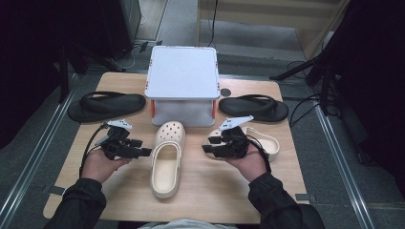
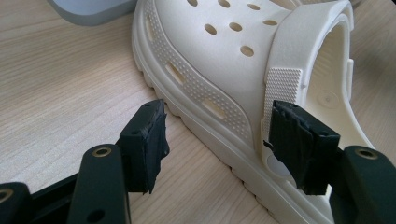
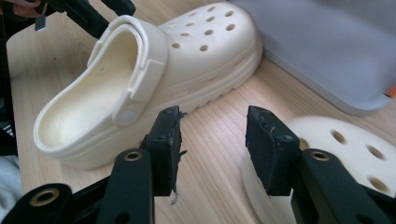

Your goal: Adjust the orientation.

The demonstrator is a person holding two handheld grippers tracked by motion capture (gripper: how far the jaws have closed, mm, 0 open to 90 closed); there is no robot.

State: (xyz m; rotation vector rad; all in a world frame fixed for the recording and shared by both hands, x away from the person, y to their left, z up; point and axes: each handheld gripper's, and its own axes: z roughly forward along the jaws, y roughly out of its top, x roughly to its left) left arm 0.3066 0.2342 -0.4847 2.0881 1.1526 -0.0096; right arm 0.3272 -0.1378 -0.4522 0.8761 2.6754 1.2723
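A cream clog (image 1: 167,157) lies in the middle of the wooden table (image 1: 205,195), toe toward the box. My left gripper (image 1: 143,151) sits just left of it and is open. In the left gripper view its jaws (image 2: 219,126) straddle the clog's (image 2: 219,60) side edge near the strap rivet, without pressing on it. A second cream clog (image 1: 262,140) lies to the right, partly behind my right hand. My right gripper (image 1: 209,144) hangs open between the two clogs. The right gripper view shows nothing between its jaws (image 3: 212,126), the middle clog (image 3: 140,79) beyond them and the second clog (image 3: 341,144) at the lower right.
A grey-white lidded box (image 1: 181,81) with orange latches stands at the back centre, close to the clog's toe. One black flip-flop (image 1: 107,105) lies at the back left and another (image 1: 253,107) at the back right.
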